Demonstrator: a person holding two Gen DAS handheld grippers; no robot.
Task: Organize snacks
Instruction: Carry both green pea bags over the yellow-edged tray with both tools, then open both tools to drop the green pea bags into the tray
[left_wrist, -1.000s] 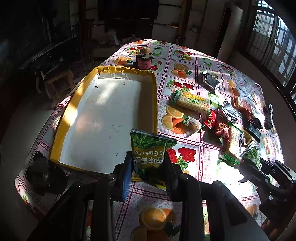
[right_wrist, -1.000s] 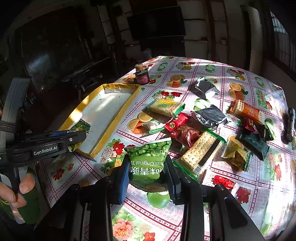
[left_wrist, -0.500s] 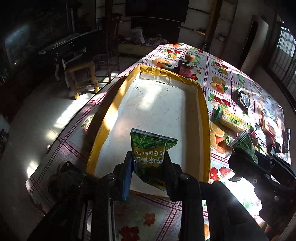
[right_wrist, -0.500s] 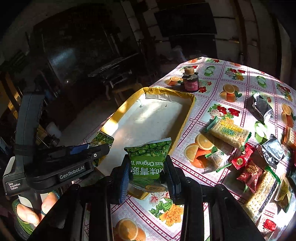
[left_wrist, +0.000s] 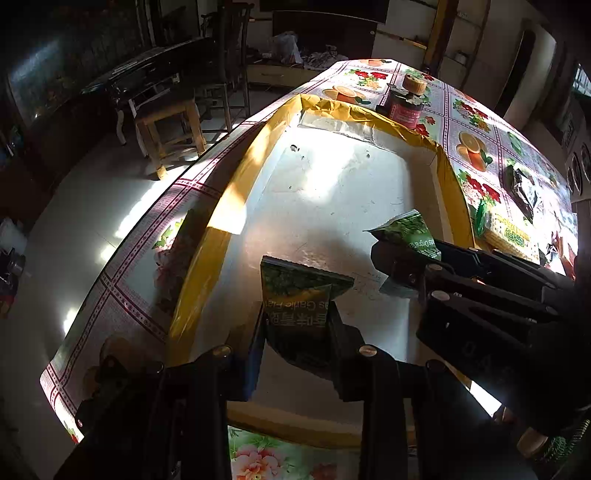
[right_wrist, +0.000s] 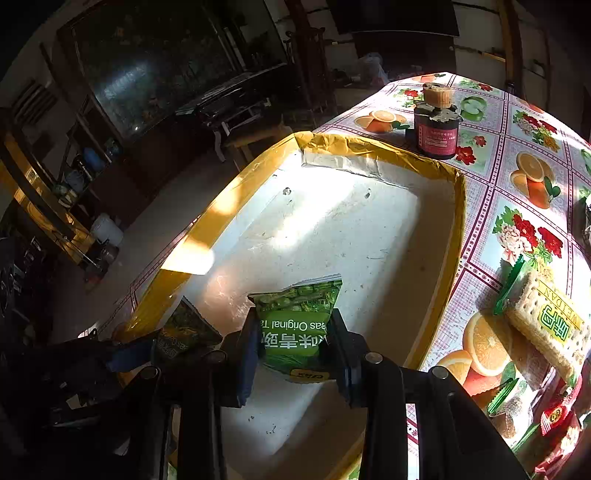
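Note:
My left gripper (left_wrist: 295, 328) is shut on a green-and-yellow garlic pea packet (left_wrist: 299, 295), held over the near end of the white tray with the yellow rim (left_wrist: 221, 221). In the right wrist view my right gripper (right_wrist: 293, 343) is shut on a bright green original pea packet (right_wrist: 295, 325), also above the tray (right_wrist: 369, 229). The two grippers hang side by side. The right gripper (left_wrist: 406, 266) with its packet (left_wrist: 410, 232) shows at the right of the left wrist view. The left one's packet (right_wrist: 184, 332) shows at the lower left of the right wrist view.
A dark red jar with a cork-coloured lid (right_wrist: 436, 125) stands just beyond the tray's far end. To the tray's right, on the fruit-and-flower tablecloth, lie a cracker pack (right_wrist: 546, 325), a silver foil bag (left_wrist: 524, 188) and several small red snacks (right_wrist: 554, 417). A wooden stool (left_wrist: 170, 133) stands left of the table.
Both grippers have carried their pea packets leftward from the snack pile to above the tray and sunk a little. Neither grip has altered.

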